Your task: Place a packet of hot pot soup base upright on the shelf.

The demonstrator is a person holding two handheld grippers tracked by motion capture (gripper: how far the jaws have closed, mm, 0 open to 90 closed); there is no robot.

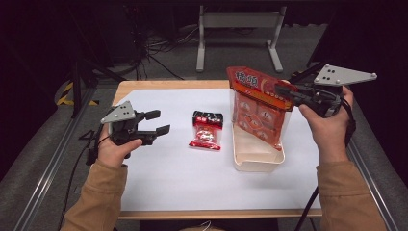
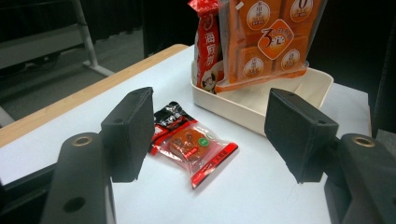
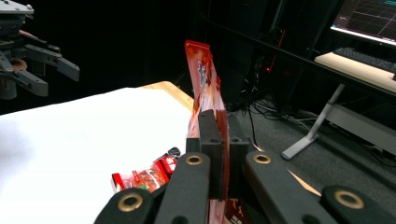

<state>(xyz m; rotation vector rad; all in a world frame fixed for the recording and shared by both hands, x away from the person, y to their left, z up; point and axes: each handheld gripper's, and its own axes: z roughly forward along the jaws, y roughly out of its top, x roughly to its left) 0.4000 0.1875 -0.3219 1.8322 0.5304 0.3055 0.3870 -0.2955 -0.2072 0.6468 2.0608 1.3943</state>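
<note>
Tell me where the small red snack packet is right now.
In the high view the small red snack packet lies flat mid-table on the white sheet, between the open left tool and the cream tray.

Large snack bag [image 1: 257, 108], upper right of the high view: glossy clear and orange-red plastic film. Small packet [image 1: 207, 131], centre: same shiny film, crinkled. Tray [image 1: 257, 161]: smooth matt cream plastic. Table cover [image 1: 192, 178]: matt white paper; wooden edge [image 1: 163, 84]. Gripper pads [image 2: 128, 133]: matt black.
</note>
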